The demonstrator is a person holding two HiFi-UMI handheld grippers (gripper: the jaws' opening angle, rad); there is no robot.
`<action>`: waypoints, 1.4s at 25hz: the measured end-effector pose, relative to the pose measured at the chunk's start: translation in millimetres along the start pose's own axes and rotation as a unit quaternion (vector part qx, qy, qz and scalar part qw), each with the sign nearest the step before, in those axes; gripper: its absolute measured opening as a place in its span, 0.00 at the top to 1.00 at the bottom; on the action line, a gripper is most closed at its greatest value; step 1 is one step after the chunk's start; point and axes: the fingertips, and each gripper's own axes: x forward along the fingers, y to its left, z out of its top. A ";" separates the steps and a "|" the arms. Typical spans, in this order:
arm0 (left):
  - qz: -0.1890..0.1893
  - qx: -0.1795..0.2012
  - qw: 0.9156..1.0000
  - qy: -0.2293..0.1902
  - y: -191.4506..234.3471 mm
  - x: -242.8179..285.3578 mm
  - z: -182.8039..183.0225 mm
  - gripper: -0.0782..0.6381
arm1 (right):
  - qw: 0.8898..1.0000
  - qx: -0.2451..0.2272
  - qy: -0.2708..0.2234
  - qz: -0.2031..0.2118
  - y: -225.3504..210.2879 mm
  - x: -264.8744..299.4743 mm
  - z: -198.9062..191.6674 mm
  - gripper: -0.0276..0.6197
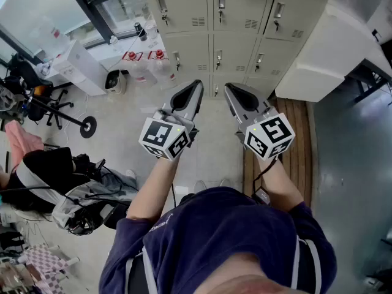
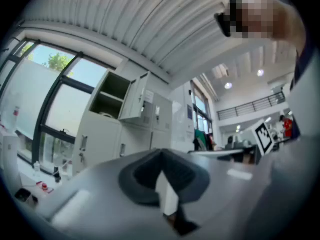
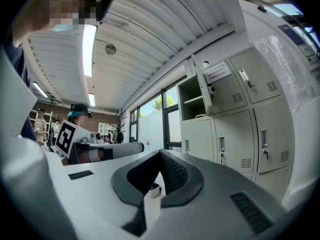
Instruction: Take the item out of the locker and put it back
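**Lockers** (image 1: 214, 17): along the far edge of the floor, in stacked rows.
**Open compartment** (image 3: 192, 99): upper row, at the bank's window end, with closed doors to its right and below.
**Window** (image 1: 37, 11): left of the lockers.
**Bottles** (image 1: 153, 66): on the floor at the lockers' left foot.
**Chair** (image 1: 55, 109): at the floor's left edge, near the window.
**Bags** (image 1: 86, 204): near-left floor, beside the person.
**Boxy unit** (image 1: 331, 48): right of the lockers.
**Plank strip** (image 1: 300, 146): on the floor before that unit.
**Left gripper** (image 1: 197, 84) and **right gripper** (image 1: 228, 87): side by side, before the lowest locker rows.

Bright daylight from windows (image 1: 37, 5); lockers (image 1: 236, 5) evenly lit; ceiling lamp (image 3: 89, 41) glares; gripper views warped, foreground blurred.
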 end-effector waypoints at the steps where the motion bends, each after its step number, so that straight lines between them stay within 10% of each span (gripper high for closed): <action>1: 0.000 0.000 1.000 0.000 0.2 1.0 0.0 0.89 | 1.000 0.001 0.000 0.000 -0.9 0.3 -0.1 0.95; 35: 0.049 0.041 0.998 -0.024 -35.0 16.4 19.7 0.89 | 0.999 0.000 -0.028 0.036 -29.3 -31.6 20.9 0.95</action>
